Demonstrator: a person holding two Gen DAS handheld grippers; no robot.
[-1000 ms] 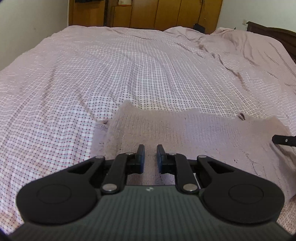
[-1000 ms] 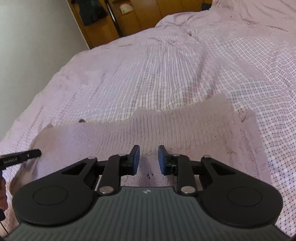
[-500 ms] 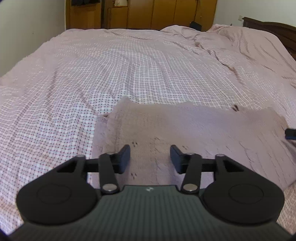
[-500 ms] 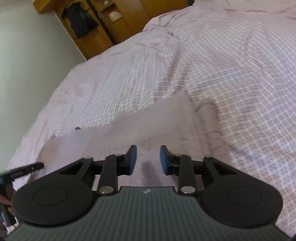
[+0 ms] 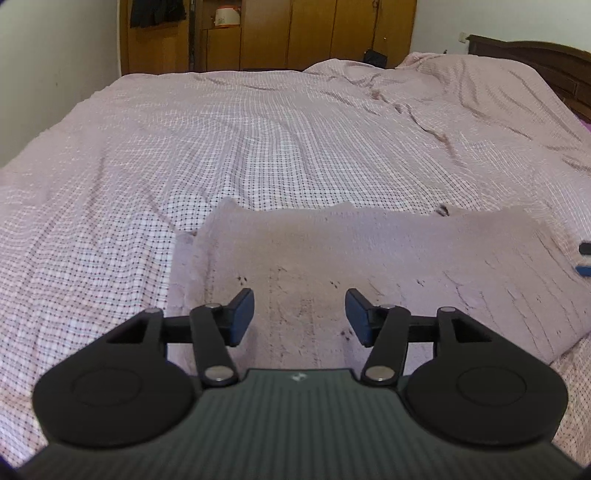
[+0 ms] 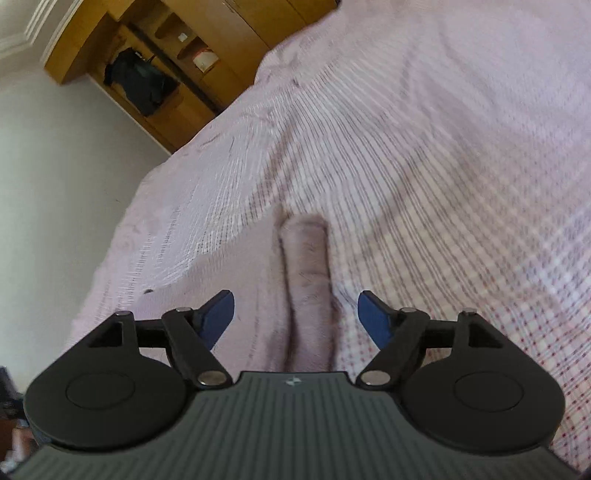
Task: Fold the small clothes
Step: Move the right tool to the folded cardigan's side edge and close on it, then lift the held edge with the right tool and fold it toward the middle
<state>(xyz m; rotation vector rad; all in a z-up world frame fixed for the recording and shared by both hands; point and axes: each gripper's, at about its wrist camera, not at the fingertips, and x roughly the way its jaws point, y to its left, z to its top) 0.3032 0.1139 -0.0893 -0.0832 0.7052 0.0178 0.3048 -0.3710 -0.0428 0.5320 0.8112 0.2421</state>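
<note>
Garment (image 5: 369, 258) partly cut off, right view blurred

This is a bedroom in a home: a wide bed spread with a pink-and-white checked, rumpled cover (image 5: 280, 147) fills nearly the whole view ahead of the left tool, with a dark brown wooden headboard (image 5: 532, 62) at the far right. Beyond the bed's far edge stands a row of golden-brown wooden wardrobe doors (image 5: 325, 33) against a plain white wall (image 5: 55, 74). Far ahead and left of the right tool, dark clothing (image 6: 142, 83) hangs in an open wooden cabinet niche.
</note>
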